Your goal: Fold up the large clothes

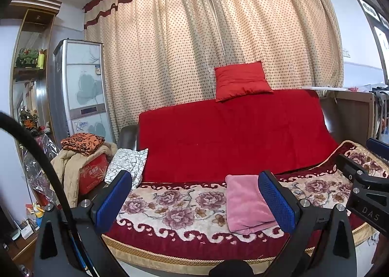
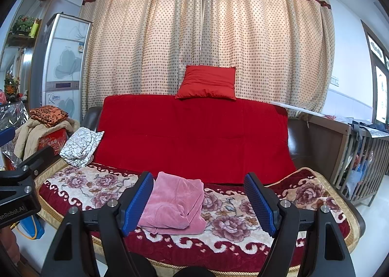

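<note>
A pink garment [image 1: 245, 204] lies folded into a compact bundle on the floral blanket [image 1: 175, 206] that covers the sofa seat; it also shows in the right wrist view [image 2: 176, 202]. My left gripper [image 1: 194, 200] is open and empty, held in front of the sofa, with the pink garment just inside its right finger. My right gripper [image 2: 199, 202] is open and empty, with the garment beside its left finger. Neither gripper touches the garment. The right gripper's body shows at the right edge of the left wrist view [image 1: 364, 187].
A red cover [image 2: 194, 136] drapes the sofa back, with a red cushion [image 2: 207, 82] on top. A black-and-white cloth [image 2: 80, 143] lies at the seat's left end. A pile of clothes on a red box [image 2: 46, 128] stands left. A wooden crib [image 2: 362, 153] stands right.
</note>
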A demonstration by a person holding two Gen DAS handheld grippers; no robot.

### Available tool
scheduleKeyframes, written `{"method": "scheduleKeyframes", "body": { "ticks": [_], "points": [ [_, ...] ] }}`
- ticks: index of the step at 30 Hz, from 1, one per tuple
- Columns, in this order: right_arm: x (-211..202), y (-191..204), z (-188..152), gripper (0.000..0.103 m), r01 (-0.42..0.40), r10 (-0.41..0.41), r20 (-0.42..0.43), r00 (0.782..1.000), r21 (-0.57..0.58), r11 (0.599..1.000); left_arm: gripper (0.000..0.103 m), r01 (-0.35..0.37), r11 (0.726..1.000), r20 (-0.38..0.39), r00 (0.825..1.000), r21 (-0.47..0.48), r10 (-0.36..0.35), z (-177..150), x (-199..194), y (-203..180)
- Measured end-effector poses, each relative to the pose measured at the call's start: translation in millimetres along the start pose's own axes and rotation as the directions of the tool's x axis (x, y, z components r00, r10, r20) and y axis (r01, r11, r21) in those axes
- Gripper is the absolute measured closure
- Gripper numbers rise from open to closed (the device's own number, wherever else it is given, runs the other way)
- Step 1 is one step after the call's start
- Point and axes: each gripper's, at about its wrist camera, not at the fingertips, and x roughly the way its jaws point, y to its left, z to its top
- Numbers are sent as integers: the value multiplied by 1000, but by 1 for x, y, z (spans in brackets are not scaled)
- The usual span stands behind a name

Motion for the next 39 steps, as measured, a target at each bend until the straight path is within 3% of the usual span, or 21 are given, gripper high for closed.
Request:
{"method": "scheduleKeyframes", "body": {
  "ticks": [39],
  "points": [
    [8,0,-6,23,-3,3,-26,1000,4,1000,0,4,1000,-47,999,18,-3,-9,9,-1]
  ]
}}
